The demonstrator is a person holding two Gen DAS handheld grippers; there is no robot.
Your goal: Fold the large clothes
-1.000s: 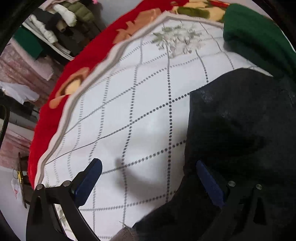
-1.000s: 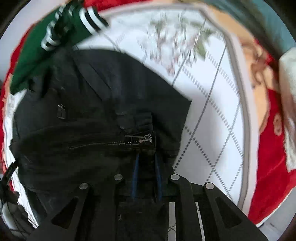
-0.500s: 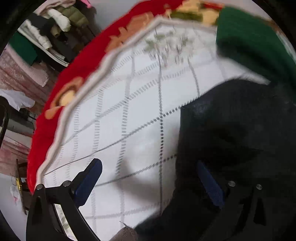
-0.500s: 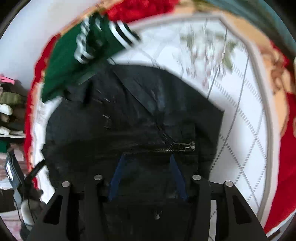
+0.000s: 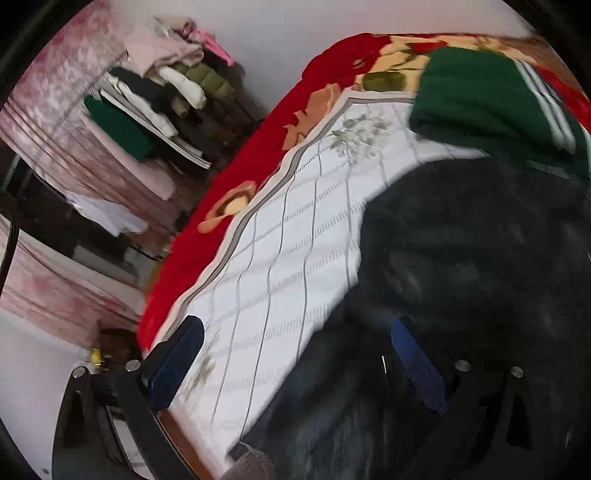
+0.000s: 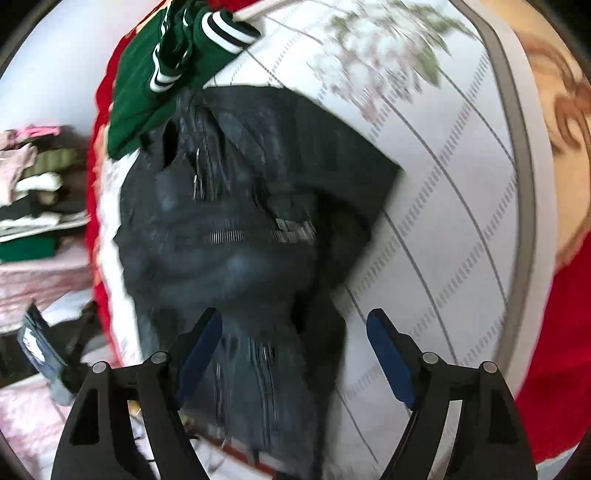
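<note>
Clothes-piled shelf (image 5: 162,99), pale wall (image 5: 280,33)

A: The jacket (image 6: 236,236) is smeared by blur, its lower end cut off at the bottom edge.

B: The shelf clothes (image 5: 159,92), upper left, are too blurred to sort.

Black jacket (image 6: 236,229), white-striped green garment (image 6: 177,62)

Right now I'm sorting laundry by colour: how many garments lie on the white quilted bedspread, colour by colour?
Black zippered denim garment: 1
Dark green knit garment with white stripes: 1
Total: 2, both on the white quilted bedspread; the left gripper and right gripper are open and hold nothing.
</note>
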